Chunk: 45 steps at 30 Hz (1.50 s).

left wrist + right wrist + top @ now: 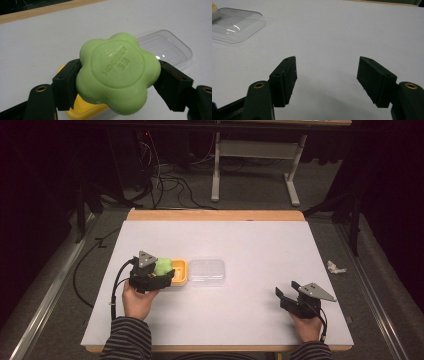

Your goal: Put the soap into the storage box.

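- While the left tool [117,82] clamps a green flower-shaped soap bar [117,75], it sits above the yellow plastic soap tray [179,272], left-centre of the white table [260,240].
- Clear plastic lid [206,271] touches the tray's right side.
- Right tool [327,80] wide open, empty, near the table's right front corner.

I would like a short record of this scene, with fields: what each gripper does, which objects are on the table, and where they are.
left gripper: shut on the green flower-shaped soap, held above the yellow tray
right gripper: open, holding nothing, over bare table at the near right
yellow tray: on the white table, left of centre
clear lid: lying flat beside the tray, on its right; whether they touch, cannot tell
soap marking: embossed lettering on its face
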{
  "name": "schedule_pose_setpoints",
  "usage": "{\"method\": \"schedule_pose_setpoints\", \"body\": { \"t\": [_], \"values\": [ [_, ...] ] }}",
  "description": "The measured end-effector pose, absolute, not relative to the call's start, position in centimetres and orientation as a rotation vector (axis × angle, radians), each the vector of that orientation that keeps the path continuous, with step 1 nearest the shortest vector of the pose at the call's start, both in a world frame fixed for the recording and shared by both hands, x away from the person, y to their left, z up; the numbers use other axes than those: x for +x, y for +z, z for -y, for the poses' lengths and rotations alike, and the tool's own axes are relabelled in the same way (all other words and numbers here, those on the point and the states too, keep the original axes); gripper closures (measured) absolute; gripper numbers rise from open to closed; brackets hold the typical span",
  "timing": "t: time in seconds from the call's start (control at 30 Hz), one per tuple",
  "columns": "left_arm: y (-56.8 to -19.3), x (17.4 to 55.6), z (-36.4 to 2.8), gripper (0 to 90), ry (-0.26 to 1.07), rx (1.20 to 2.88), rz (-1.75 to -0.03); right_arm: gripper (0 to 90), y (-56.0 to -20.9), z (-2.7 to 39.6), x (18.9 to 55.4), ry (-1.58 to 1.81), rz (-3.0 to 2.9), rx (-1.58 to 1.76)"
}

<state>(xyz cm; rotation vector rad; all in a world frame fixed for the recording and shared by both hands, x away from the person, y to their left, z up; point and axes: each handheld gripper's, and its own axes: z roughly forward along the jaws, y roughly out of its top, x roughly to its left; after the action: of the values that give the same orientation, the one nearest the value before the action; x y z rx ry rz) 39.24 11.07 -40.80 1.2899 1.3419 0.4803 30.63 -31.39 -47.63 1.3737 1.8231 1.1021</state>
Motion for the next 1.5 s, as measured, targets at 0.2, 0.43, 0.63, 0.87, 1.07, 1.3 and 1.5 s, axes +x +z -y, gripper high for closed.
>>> {"method": "schedule_pose_setpoints", "body": {
  "t": [0.2, 0.43, 0.63, 0.87, 1.07, 1.3, 1.5],
  "values": [
    [-41.1, 39.8, -11.0, 27.1, 0.492, 1.294, -1.351, 32.8, -47.6, 31.4, 30.6, 1.102, -1.823, 1.373],
    [-41.8, 40.5, -10.8, 27.0, 0.510, 1.310, -1.364, 32.7, -47.6, 31.4, 30.7, 1.101, -1.826, 1.374],
    [-42.3, 41.0, -10.4, 27.0, 0.508, 1.328, -1.377, 32.7, -47.6, 31.4, 30.7, 1.102, -1.826, 1.373],
    [-43.2, 41.6, -9.8, 27.0, 0.518, 1.353, -1.392, 32.6, -47.6, 31.4, 30.6, 1.105, -1.820, 1.377],
    [-43.8, 42.1, -9.7, 27.0, 0.522, 1.363, -1.406, 32.6, -47.6, 31.4, 30.6, 1.104, -1.815, 1.380],
    [-44.4, 42.7, -9.5, 27.0, 0.512, 1.374, -1.429, 32.5, -47.6, 31.4, 30.6, 1.107, -1.813, 1.381],
    [-45.1, 43.0, -9.2, 26.9, 0.519, 1.389, -1.446, 32.4, -47.6, 31.4, 30.6, 1.111, -1.820, 1.374]
  ]
}}
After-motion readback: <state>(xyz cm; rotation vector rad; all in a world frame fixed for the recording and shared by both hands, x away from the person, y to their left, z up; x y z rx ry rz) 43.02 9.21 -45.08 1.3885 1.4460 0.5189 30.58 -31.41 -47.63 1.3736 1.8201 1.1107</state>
